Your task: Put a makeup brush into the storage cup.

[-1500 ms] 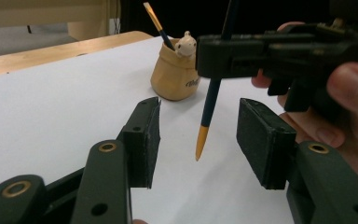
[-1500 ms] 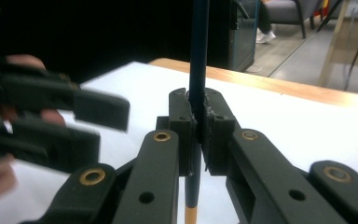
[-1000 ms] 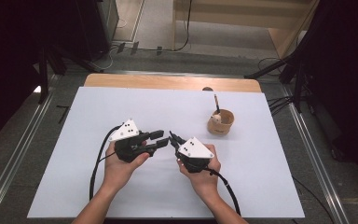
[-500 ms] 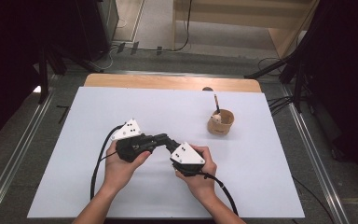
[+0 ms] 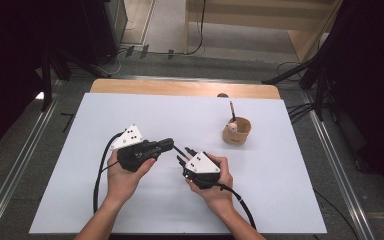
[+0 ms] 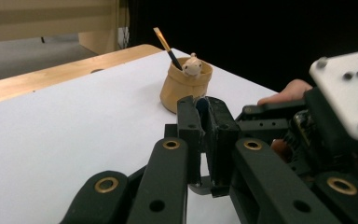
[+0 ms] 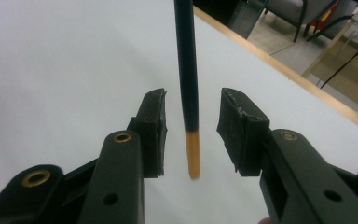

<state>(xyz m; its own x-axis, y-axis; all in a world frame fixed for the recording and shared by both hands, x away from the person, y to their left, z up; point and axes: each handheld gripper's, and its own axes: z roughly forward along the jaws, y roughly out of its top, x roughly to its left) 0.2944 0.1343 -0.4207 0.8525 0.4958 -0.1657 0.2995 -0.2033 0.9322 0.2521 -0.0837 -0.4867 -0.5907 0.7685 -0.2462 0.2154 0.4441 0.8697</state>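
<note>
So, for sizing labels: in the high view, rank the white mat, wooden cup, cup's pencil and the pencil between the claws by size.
1. white mat
2. wooden cup
3. cup's pencil and held pencil: thin slivers, held one partly hidden, unranked.

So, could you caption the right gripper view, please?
Right gripper open around a dark pencil with an orange end.

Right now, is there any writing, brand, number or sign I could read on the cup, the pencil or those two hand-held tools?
None that can be read.
Tan cup: plain wall, no print seen.
Dark pencil with the orange end: no lettering visible.
White plate on the right gripper: only screw holes.
White plate on the left gripper: dots, too small to tell.
</note>
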